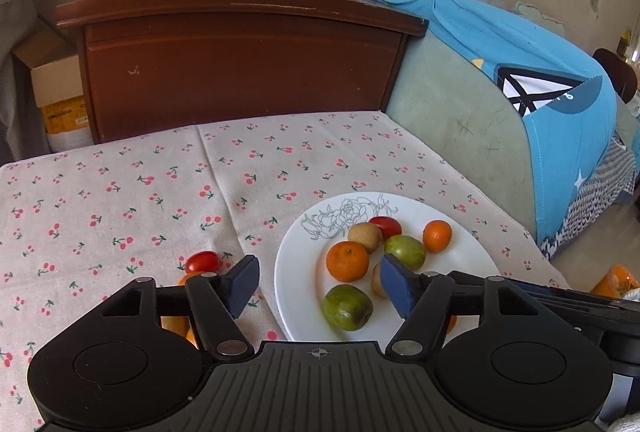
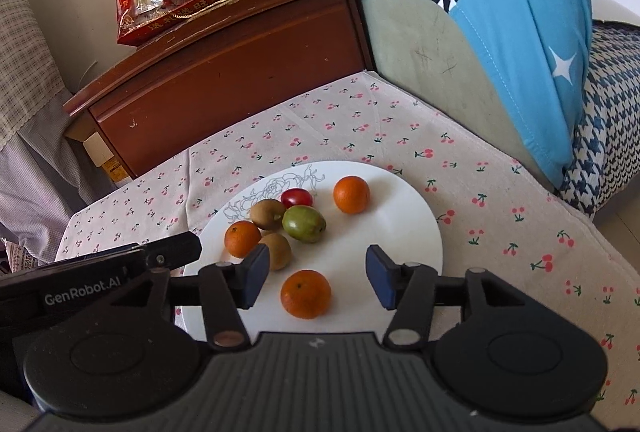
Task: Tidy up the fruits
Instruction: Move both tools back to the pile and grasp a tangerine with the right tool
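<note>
White plate w/ line-drawn flower sits on cherry-print cloth, already loaded: mandarins, two green fruits, two brown kiwi-like ones, one cherry tomato. Right gripper hangs over plate's near side, jaws wide apart, nothing between pads; a mandarin lies on the plate under/between the fingers, not touched as far as I can tell. Reads like a drop-off posn, or it is just hovering – can't say which. Left gripper also wide open & empty, straddling plate's left rim; its right pad overlaps a green fruit in the view, contact unclear. Still off the plate: a red cherry tomato on the cloth just left of left gripper's left finger, plus an orange fruit mostly hidden behind that finger (approx. one, maybe more; occluded). Judged step: collecting phase, mostly done, stragglers left on cloth. Next move prob. for left gripper: shift left off the rim, centre jaws over the tomato, lower, close gently (small, smooth, will roll or squash if pinched hard), then carry to a bare spot on plate's far right. Hidden orange fruit needs the gripper backed off first to see it properly.
</note>
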Motion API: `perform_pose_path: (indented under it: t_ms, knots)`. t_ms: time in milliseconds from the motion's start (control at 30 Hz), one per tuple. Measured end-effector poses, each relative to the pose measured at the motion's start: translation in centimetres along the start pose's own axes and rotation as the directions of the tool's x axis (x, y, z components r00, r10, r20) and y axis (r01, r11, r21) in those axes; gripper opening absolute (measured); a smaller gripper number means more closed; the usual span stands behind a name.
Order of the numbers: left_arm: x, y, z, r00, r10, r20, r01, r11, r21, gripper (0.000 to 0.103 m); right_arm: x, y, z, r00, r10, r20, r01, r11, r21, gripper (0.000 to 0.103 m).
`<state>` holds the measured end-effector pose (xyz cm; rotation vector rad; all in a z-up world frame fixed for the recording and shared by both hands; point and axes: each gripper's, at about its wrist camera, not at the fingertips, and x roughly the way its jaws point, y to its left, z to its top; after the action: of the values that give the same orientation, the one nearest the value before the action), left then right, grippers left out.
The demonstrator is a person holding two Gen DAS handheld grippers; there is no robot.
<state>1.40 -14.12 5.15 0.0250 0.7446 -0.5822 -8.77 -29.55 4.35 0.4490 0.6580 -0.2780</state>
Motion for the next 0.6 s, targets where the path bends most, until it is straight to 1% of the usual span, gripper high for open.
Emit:
perform_pose_path:
  t_ms: [200,400,467,500,567,600]
  knots:
    - [-1.9,0.5,-0.2,0.998,0.057,-0.007,-0.057,0.998,0.022,0.07,-0.5,1.3,-0.5,0.999,0.046,0.006,-0.046,0.998,-0.05,0.062]
    - [-3.7,1.9,-1.2,0.996,0.088,-0.018,-0.088,0.996,-0.002,0.07,-0.7,2.7,-1.2,0.995,0.1,-0.014,-0.101,0.992,-0.073,0.066]
    - [-4.4,2.6,-1.4,0.995,0.093,-0.018,-0.094,0.995,-0.022,0.07,-0.9,3.3,-1.4,0.992,0.123,-0.017,-0.124,0.989,-0.087,0.073]
    - [-4.8,3.0,-1.6,0.995,0.097,-0.016,-0.097,0.995,-0.033,0.07,-1.0,3.7,-1.7,0.991,0.136,-0.02,-0.137,0.986,-0.098,0.074]
    - [-5.4,3.9,-1.8,0.994,0.107,-0.016,-0.108,0.993,-0.049,0.073,-1.2,4.3,-2.0,0.988,0.15,-0.031,-0.152,0.981,-0.119,0.075]
    - [-5.6,4.3,-2.0,0.993,0.114,-0.015,-0.115,0.992,-0.056,0.076,-1.2,4.7,-2.4,0.988,0.151,-0.035,-0.155,0.979,-0.136,0.075]
